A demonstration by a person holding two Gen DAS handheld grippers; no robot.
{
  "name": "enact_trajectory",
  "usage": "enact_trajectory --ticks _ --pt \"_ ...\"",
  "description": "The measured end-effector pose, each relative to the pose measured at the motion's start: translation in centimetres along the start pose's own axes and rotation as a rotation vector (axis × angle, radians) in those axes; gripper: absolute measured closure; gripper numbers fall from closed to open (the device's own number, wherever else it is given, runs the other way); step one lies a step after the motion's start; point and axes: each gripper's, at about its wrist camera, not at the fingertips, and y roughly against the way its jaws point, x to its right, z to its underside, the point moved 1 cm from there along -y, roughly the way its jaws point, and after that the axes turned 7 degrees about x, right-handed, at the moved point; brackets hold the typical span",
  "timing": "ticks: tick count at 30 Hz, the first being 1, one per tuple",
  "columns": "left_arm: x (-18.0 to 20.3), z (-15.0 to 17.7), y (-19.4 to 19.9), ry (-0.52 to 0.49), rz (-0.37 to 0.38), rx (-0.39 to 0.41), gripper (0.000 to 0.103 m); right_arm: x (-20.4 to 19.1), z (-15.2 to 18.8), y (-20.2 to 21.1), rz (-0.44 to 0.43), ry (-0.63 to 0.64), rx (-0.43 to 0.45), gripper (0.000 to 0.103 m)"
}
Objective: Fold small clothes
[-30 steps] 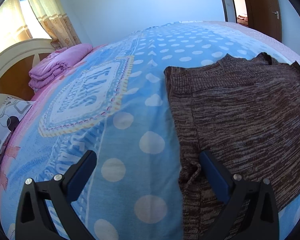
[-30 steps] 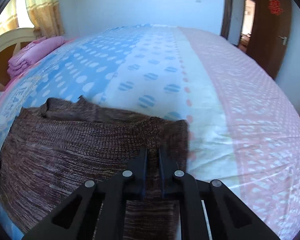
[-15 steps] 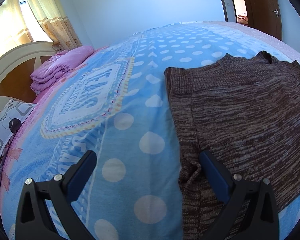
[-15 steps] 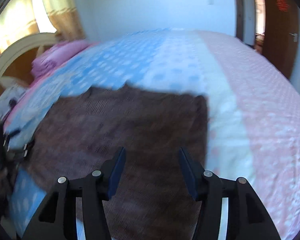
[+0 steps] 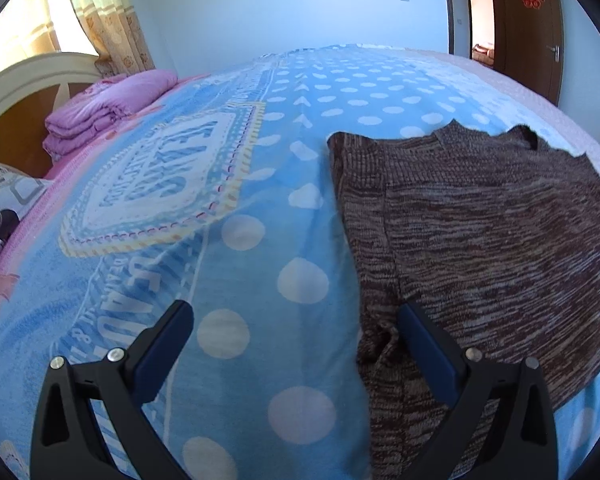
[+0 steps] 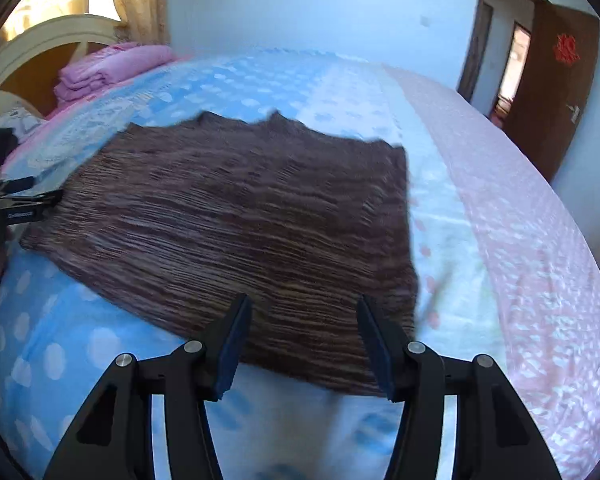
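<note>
A brown marled knit sweater lies spread flat on the blue polka-dot bedspread. My left gripper is open wide at the sweater's left edge. Its right finger rests over a small bunched fold of the knit, and its left finger is over bare bedspread. In the right wrist view the same sweater fills the middle. My right gripper hovers open above its near hem with nothing pressed between the pads. The left gripper shows at the far left edge of that view.
A folded pink quilt and a patterned pillow lie by the cream headboard at the left. The bedspread's pink half stretches to the right. A brown door stands open behind the bed.
My right gripper has let go of the sweater's edge, opened, and drawn back toward the near hem. The sweater now lies flat. The left gripper has hardly moved.
</note>
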Motion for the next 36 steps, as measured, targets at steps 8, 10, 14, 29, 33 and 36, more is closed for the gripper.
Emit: enact_trajectory --ticks 8,10,14,29,33,36 --pt "-2.6 -3.0 -1.2 0.064 0.124 0.01 0.0 -13.5 -1.2 1.1 -0.148 0.327 0.105 0.037" --pt "-3.0 -3.6 -2.3 0.078 0.147 -0.01 0.0 -16.8 -1.1 1.0 -0.148 0.419 0.133 0.037" --pt "-3.4 -4.7 -4.3 0.131 0.22 -0.048 0.0 -22.3 -0.8 0.5 -0.167 0.543 0.182 0.037" --pt "-0.2 -7.8 -10.2 0.126 0.426 -0.117 0.02 -28.7 -1.6 -4.2 -0.107 0.65 0.215 0.037" --pt "0.4 -8.4 -11.4 0.125 0.456 -0.131 0.021 -28.4 -1.9 -4.6 -0.126 0.617 0.203 0.037" --pt "0.7 -8.6 -11.9 0.132 0.474 -0.133 0.029 -29.3 -1.7 -4.4 -0.13 0.614 0.203 0.048"
